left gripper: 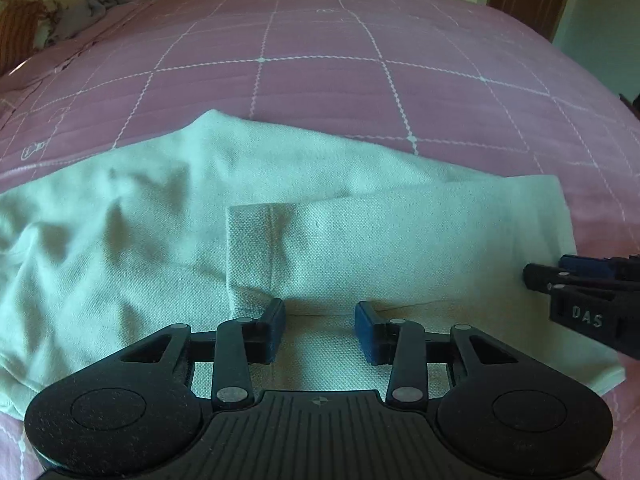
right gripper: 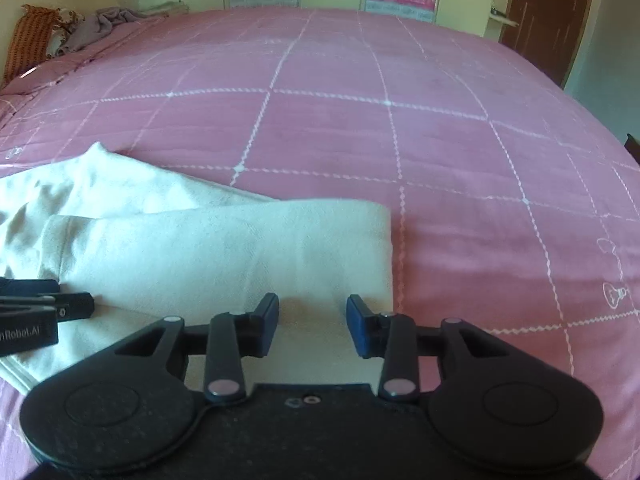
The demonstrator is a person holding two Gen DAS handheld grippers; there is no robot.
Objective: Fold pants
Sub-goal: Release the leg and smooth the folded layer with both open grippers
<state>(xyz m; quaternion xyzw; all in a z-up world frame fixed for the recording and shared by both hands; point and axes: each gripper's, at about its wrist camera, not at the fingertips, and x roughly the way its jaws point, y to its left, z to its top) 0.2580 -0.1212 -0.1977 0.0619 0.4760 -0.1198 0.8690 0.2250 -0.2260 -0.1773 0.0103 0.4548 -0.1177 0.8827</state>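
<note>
Both my left claw point(left gripper: 320, 330) and right claw point(right gripper: 312, 326) gape over the near edge of the white pants point(left gripper: 280, 232), whose long axis runs left-right on the pink bed point(left gripper: 320, 60).

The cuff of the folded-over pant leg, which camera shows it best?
The left wrist view. There the cuff sits near the middle of the picture, with its stitched hem line and squared end sharp, just beyond the open left gripper. The right wrist view catches the cuff only at its left side, softer and at an angle.
</note>
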